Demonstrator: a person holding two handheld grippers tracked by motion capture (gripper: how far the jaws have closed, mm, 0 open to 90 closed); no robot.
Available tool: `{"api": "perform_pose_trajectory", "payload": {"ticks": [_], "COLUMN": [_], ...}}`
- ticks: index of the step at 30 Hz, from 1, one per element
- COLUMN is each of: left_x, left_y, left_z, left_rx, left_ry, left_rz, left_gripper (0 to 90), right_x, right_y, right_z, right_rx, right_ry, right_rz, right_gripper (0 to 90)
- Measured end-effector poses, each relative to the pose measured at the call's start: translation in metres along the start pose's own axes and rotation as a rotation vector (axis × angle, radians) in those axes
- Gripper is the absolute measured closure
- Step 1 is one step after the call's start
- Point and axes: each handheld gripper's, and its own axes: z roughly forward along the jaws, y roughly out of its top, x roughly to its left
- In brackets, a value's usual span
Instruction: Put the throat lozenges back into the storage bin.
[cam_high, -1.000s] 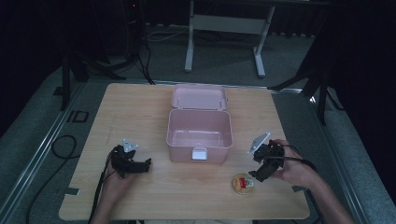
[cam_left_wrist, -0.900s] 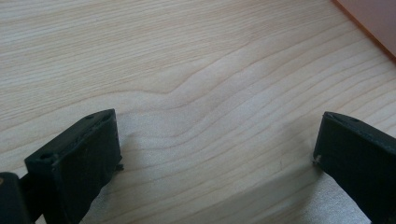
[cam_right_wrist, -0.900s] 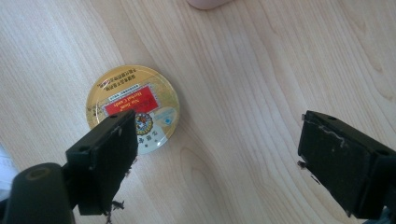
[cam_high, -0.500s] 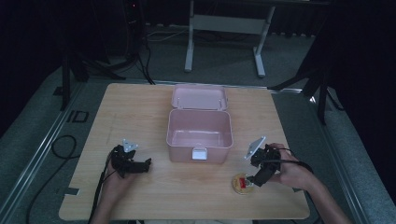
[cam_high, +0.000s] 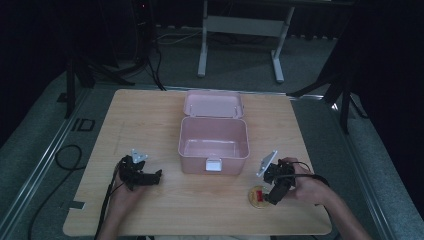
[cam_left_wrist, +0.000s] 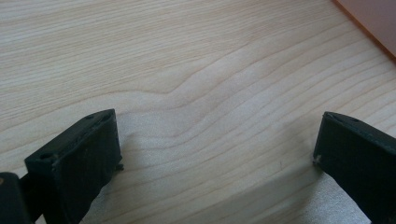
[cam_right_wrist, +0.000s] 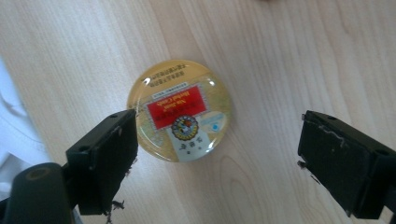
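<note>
Right gripper (cam_right_wrist: 217, 154): jaws spread wide, nothing held; poised just above a small round tin (cam_right_wrist: 180, 109) with a gold lid and red label; the tin lies flat on the tabletop (cam_right_wrist: 289, 56), nearer the one jaw than the other, so not centred in the gap. In the high view the right gripper (cam_high: 276, 192) sits at the front right of the tabletop, the tin (cam_high: 259, 196) just beside its tips, and the pink box (cam_high: 214, 145) stands near behind, lid thrown back, interior bare as far as can be seen.

Left gripper (cam_left_wrist: 217, 154): jaws likewise wide apart, empty, over plain wood; in the high view it (cam_high: 150, 178) rests at front left, well apart from the tin.

Step judged: approach for the grasp on the tin, not yet closed. Next move calls for shifting the right gripper sideways to centre the tin between the jaws; lowering until the jaws bracket its low rim; closing gently, since the domed lid looks slippery; then lifting toward the open box.
</note>
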Motion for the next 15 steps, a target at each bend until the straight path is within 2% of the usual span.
{"api": "perform_pose_trajectory", "payload": {"ticks": [15], "left_x": [0.000], "left_y": [0.000], "left_z": [0.000], "left_rx": [0.000], "left_ry": [0.000], "left_rz": [0.000], "left_gripper": [0.8], "right_x": [0.009], "right_y": [0.007], "right_z": [0.014], "right_rx": [0.036], "right_ry": [0.051], "right_rz": [-0.033], "right_gripper": [12.0]}}
